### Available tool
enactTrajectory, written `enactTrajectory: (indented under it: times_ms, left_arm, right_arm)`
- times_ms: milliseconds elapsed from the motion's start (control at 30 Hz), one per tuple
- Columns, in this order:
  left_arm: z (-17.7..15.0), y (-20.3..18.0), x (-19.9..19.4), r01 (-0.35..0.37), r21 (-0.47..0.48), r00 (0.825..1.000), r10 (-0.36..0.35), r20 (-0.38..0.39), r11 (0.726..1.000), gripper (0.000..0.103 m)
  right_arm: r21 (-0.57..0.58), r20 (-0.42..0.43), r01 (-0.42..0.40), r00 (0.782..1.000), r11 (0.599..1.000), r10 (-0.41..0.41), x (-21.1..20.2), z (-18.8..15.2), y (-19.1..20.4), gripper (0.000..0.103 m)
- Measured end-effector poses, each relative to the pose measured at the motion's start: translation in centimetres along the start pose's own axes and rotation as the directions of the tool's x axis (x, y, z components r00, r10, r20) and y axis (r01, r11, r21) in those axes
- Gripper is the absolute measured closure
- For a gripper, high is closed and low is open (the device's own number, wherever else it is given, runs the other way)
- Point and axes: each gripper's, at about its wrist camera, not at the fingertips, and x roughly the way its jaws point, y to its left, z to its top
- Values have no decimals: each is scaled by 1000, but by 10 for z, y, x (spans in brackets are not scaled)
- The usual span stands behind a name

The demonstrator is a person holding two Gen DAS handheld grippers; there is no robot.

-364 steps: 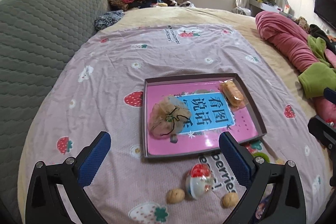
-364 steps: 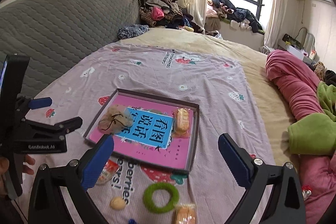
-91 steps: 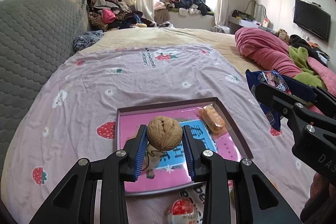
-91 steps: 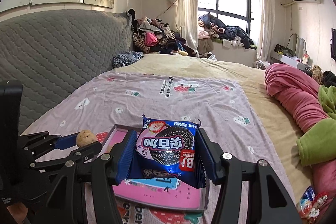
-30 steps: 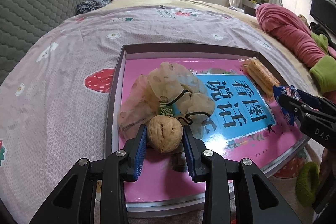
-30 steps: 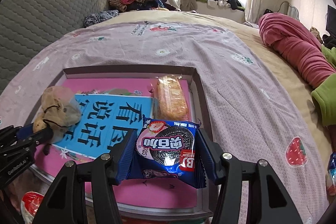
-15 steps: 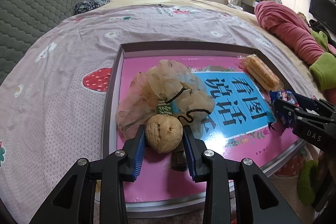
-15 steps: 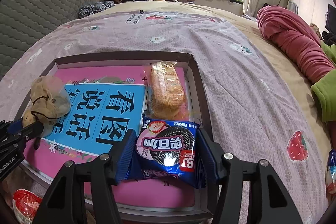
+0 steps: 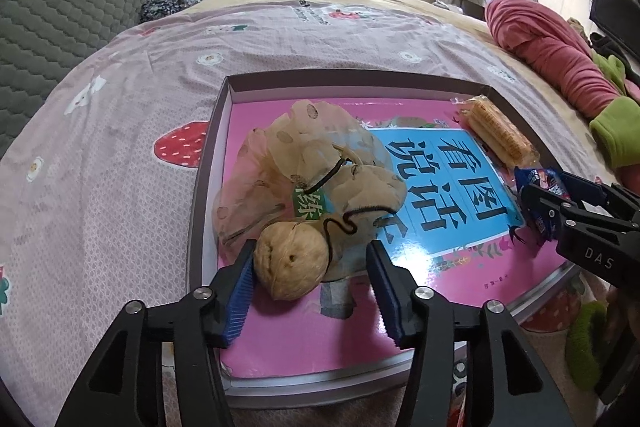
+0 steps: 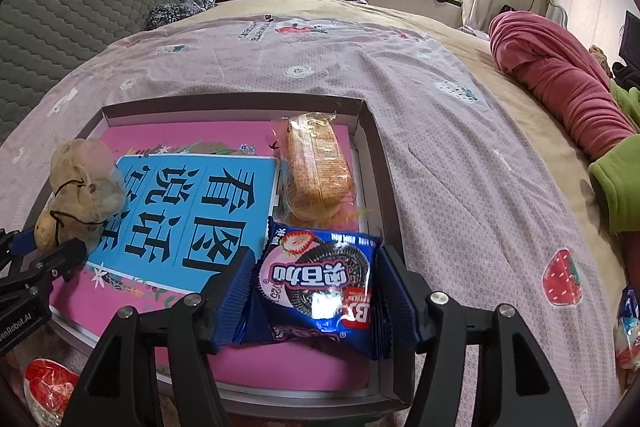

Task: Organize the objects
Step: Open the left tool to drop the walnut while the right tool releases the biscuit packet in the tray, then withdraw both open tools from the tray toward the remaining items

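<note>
A shallow grey tray (image 9: 208,163) lined with a pink and blue book lies on the bed. My left gripper (image 9: 312,271) is open over its near left part. A walnut (image 9: 290,261) rests in the tray against the left finger, beside a beige organza pouch (image 9: 308,167). My right gripper (image 10: 314,287) has its jaws spread around a blue cookie packet (image 10: 320,281), which lies on the tray (image 10: 376,155) floor just below a wrapped cracker pack (image 10: 318,167). The right gripper also shows in the left wrist view (image 9: 560,203).
A red and white ball (image 10: 44,383) lies on the blanket left of the tray's near edge. A green ring (image 9: 588,343) lies at its near right. Pink and green bedding (image 10: 568,87) is piled to the right. A grey headboard (image 9: 60,7) stands on the left.
Both grippers have opened over the tray. The walnut has dropped from the left fingers onto the tray floor. The cookie packet has settled onto the tray between the right fingers.
</note>
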Motion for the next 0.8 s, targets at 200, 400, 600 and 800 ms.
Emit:
enactTrajectory:
  times_ms: [200,400,600,800]
  left_arm:
    - [1,-2,-3,3,10,1000,-3,-1,1000,35]
    - [2,1,-7,2,3,1000,-2,-5,1000,31]
    - [3,-2,-13,-1,13,1000,1,2,1000,28]
    - [4,-3,-19,1,17,1000,-1,7,1000,25]
  right_arm:
    - [3,17,6,1000,1000,-7,-7,3,-1,36]
    - [15,31,6,1000,1000,-6,-13,4,-4,33]
    - [12,28,7,1000,1000,-7,-14,5,-4,32]
    - [17,48,0,999,1000,-1,-22,7,-4,31]
